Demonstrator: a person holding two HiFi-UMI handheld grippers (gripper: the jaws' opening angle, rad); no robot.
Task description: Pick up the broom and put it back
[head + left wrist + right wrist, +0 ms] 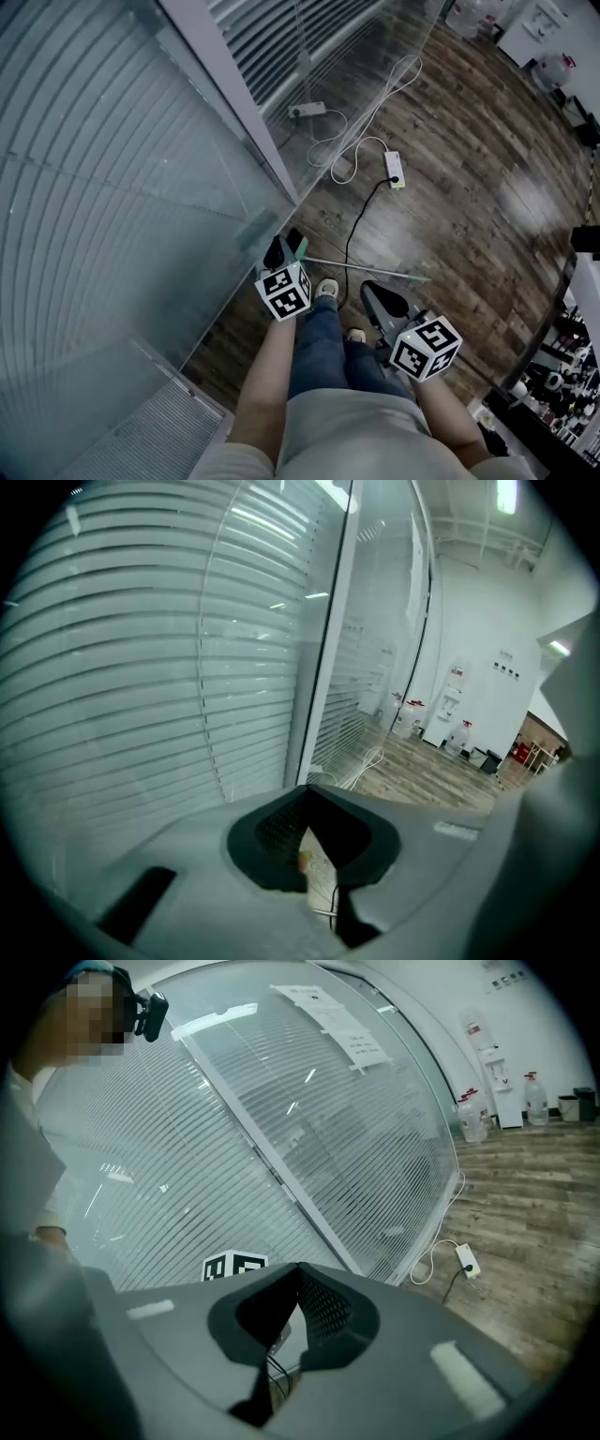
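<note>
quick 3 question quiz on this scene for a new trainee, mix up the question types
1. True or false: the left gripper has its jaws wide apart.
2. The white power strip lies on: A) the wooden floor B) a table C) a chair.
3. Fill in: the glass wall is lined with horizontal ____.

Key: 1 false, the jaws are together. 2 A. 3 blinds.
</note>
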